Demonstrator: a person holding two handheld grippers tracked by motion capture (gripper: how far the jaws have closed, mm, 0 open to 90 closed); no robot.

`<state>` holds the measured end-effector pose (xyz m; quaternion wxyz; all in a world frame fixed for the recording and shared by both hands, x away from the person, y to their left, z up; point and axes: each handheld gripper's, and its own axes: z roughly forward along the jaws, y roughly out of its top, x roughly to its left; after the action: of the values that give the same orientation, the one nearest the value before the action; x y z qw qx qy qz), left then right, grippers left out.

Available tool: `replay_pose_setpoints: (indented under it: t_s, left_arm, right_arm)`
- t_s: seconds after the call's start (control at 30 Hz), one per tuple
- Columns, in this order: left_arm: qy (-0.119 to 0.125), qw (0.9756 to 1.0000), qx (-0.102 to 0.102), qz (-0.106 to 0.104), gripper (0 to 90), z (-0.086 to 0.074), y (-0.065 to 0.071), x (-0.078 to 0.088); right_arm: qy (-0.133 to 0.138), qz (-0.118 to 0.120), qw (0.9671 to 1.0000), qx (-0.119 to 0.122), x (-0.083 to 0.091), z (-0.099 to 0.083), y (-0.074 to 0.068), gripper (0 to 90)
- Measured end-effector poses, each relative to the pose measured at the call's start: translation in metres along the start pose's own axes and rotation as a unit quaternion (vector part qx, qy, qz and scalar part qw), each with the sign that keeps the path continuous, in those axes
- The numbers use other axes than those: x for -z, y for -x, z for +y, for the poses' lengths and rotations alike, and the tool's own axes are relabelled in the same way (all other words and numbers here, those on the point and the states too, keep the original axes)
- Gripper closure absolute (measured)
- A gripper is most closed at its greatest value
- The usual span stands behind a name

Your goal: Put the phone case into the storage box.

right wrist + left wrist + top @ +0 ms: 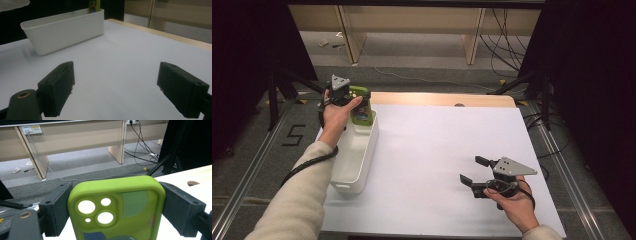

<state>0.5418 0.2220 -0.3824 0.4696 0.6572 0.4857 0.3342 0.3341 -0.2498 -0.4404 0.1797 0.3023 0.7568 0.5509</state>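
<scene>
Over white bin [357,155]: green phone case [117,207] clamped in left gripper [115,205].

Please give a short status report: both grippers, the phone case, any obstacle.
Left gripper shut on green phone case, above far end of white bin. Right gripper open, empty, over the white sheet. Nothing in the way.

Between the left gripper's [113,213] rough matt jaws, a green phone case [117,207] is looking rubbery, matt; bin [62,30] beyond showing smooth white plastic.
</scene>
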Motion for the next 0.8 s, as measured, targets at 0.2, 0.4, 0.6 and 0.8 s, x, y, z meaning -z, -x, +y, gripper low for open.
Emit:
replay_pose_setpoints:
  t_s: [0.2,0.4,0.6,0.8]
  left_arm:
    - [-0.002,1.0,0.001,-0.002,15.7,-0.0015,0.0002,-0.0023]
    - [-0.005,1.0,0.0,-0.003,15.7,-0.0025,0.0002,-0.004]
    - [-0.004,1.0,0.0,-0.004,15.7,-0.0025,0.0003,-0.0055]
    - [-0.004,1.0,0.002,-0.004,15.6,-0.0045,0.0009,-0.0072]
  right_arm:
    - [0.0,0.001,1.0,0.0,-0.0001,0.0,-0.0001,15.5]
    - [-0.002,0.001,1.0,0.001,-0.0001,-0.0002,0.0001,15.5]
    - [-0.001,0.004,1.0,0.0,-0.0006,-0.0004,-0.0001,15.5]
    - [-0.001,0.005,1.0,0.0,-0.0007,-0.0006,-0.0002,15.5]
